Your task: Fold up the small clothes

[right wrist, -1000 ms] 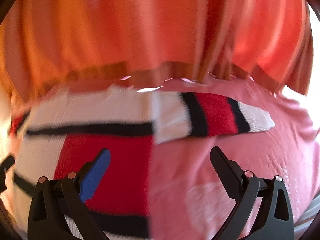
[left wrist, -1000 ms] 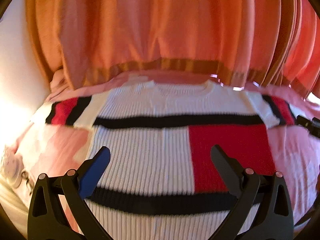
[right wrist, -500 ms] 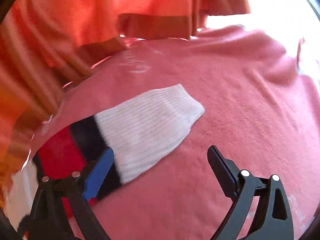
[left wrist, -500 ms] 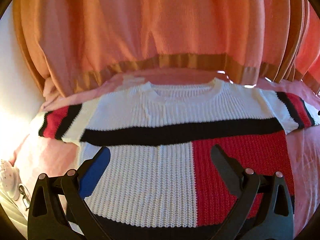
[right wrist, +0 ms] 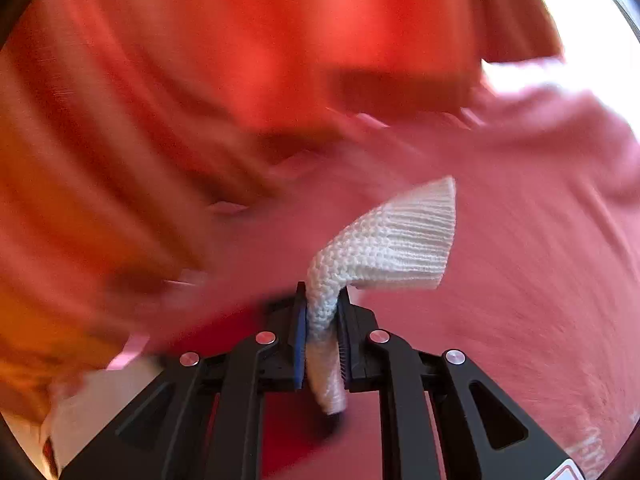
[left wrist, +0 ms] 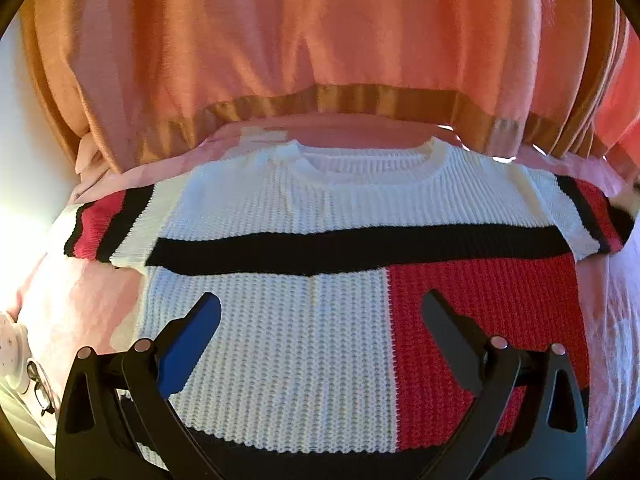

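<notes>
A small knit sweater (left wrist: pixel 280 328), white with black bands and a red block, lies flat and face up on a pink bedspread (left wrist: pixel 76 300), neck away from me. Its sleeves reach left (left wrist: pixel 108 228) and right (left wrist: pixel 588 216). My left gripper (left wrist: pixel 320 320) is open and empty, hovering over the sweater's lower body. In the right wrist view my right gripper (right wrist: pixel 322 316) is shut on the white cuff of the right sleeve (right wrist: pixel 392 240) and holds it lifted off the bedspread (right wrist: pixel 520 280). The view is motion blurred.
An orange curtain (left wrist: pixel 320 40) with a darker hem hangs just behind the bed and fills the upper part of both views (right wrist: pixel 200 80). A white object and a pair of glasses (left wrist: pixel 40 392) lie at the bed's left edge.
My right gripper moved onto the right sleeve's white cuff, closed on it and lifted it. My left gripper moved closer over the sweater's body and stayed open.
</notes>
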